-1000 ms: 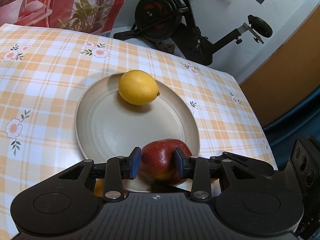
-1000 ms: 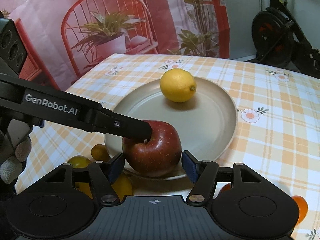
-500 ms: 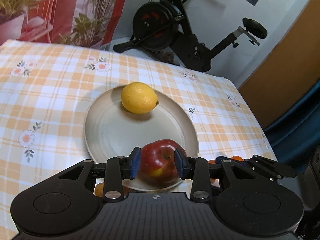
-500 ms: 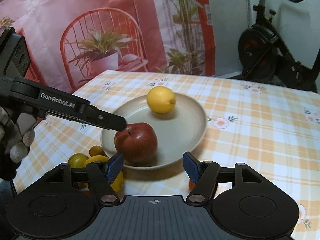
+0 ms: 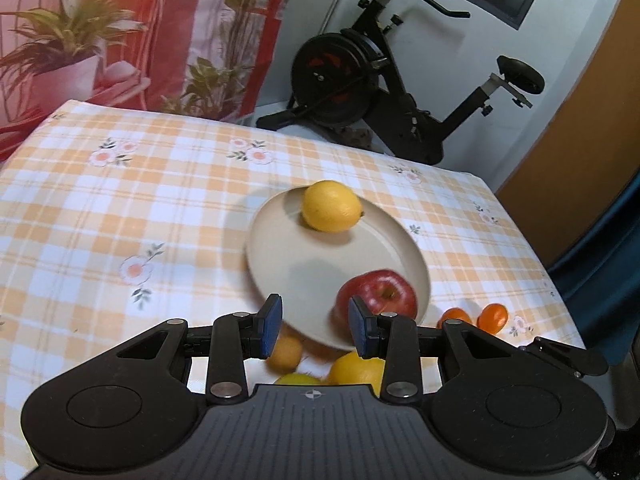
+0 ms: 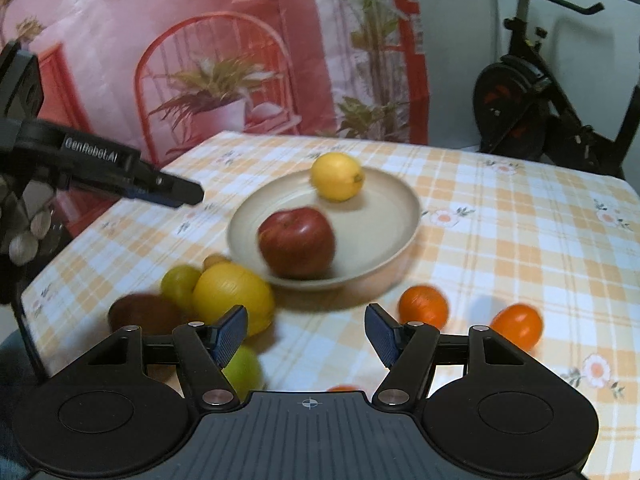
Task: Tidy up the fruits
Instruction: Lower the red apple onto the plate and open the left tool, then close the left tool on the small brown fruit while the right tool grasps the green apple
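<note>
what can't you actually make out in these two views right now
- Left wrist view: the yellow fruits off the beige round plate are half hidden behind the left tool.
- Right wrist view: the dark reddish fruit is motion-blurred; its kind is unclear.
- Right wrist view: an orange fruit is hidden behind the right tool body.

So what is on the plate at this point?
The beige plate holds a red apple near its front rim and a lemon at the back. Both grippers, left and right, are open and empty. The plate surface beneath each fruit is hidden.
</note>
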Available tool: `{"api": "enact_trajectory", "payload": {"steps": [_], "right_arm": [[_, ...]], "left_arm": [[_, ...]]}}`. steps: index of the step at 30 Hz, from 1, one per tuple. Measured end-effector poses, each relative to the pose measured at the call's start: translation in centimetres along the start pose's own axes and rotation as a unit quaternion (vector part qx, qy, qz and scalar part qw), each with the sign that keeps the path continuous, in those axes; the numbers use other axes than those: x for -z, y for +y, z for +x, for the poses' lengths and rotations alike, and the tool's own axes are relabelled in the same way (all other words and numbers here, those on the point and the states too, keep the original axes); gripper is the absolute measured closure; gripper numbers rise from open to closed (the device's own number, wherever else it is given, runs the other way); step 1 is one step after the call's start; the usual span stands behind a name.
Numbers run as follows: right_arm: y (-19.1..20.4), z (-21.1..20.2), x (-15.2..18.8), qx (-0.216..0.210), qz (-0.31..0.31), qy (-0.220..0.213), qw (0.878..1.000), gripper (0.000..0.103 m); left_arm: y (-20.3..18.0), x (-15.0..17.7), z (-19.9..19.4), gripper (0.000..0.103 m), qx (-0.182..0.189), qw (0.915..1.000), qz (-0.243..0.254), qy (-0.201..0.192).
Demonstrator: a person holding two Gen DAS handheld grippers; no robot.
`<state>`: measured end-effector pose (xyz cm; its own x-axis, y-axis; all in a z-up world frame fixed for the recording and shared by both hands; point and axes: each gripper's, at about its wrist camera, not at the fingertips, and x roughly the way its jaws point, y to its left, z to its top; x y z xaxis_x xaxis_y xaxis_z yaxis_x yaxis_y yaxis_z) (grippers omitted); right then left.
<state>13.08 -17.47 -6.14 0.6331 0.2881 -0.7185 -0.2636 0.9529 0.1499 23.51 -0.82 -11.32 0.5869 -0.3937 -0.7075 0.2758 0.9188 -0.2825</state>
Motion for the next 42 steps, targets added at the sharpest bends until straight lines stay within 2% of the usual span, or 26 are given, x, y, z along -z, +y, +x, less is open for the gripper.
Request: {"api": "enact_trajectory", "payload": {"steps": [10, 19, 24, 32, 38, 42], "right_arm": [[2.3, 0.3, 1.1, -0.032, -0.016, 0.027, 0.999, 0.042], [3.2, 1.5, 1.8, -0.055, -0.022, 0.06, 0.996, 0.047], [3.2, 2.1, 2.1, -0.065, -0.015, 0.07, 0.995, 0.058], [2.7, 1.5, 1.9, -0.059, -0.005, 0.054, 0.997, 0.059], [1.6, 0.5, 1.2, -0.04, 0.008, 0.029, 0.999, 0.059], [1.1, 0.3, 1.2, -0.034, 0.014, 0.021, 0.999, 0.059]], "left_arm": [[0.8, 1.8, -0.7, 0.064, -0.007, 1.0, -0.005, 0.004], [1.4, 2.4, -0.6, 0.064, -0.008, 0.9998, -0.017, 0.008], [2.1, 2.5, -0.1, 0.064, -0.015, 0.9994, -0.028, 0.014], [3.4, 1.9, 1.6, 0.065, -0.018, 0.9977, -0.055, 0.035], [3.6, 1.5, 3.8, 0.065, -0.007, 0.9954, -0.066, 0.069], [3.4, 1.2, 4.5, 0.065, 0.0, 0.9948, -0.068, 0.075]]}}
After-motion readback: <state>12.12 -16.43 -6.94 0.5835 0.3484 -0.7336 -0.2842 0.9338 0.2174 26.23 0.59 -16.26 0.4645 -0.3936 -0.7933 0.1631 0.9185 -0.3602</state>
